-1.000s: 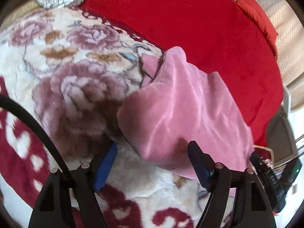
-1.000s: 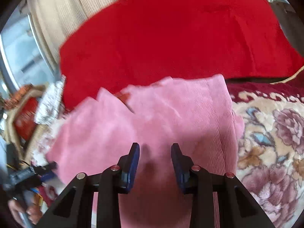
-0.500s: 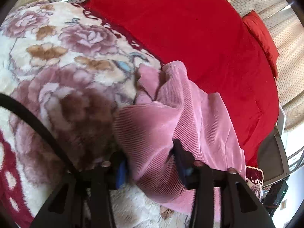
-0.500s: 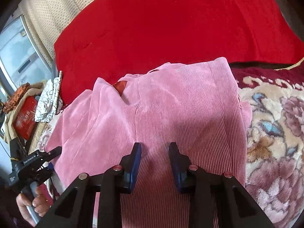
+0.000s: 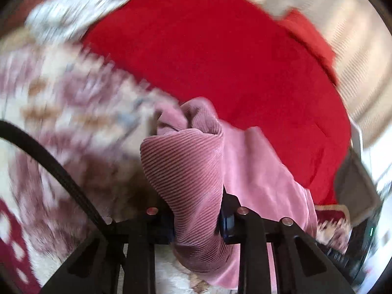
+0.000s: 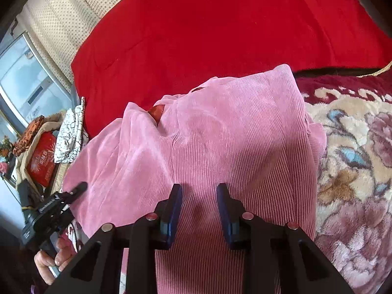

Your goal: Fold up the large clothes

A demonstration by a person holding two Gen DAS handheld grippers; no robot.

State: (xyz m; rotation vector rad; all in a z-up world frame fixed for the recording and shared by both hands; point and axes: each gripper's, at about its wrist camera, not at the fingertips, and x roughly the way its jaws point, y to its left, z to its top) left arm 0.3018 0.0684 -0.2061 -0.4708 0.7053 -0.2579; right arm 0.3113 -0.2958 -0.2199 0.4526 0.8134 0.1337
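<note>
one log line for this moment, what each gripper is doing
left gripper: shut on pink garment edge, lifted | right gripper: open, over garment | surface: floral blanket | phase: fold underway

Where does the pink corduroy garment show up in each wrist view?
Left wrist: the pink corduroy garment fills lower centre, a bunched fold pinched in the left gripper.
Right wrist: it spreads across the centre, under the open right gripper.
Shared landmark: the red blanket behind it.
</note>
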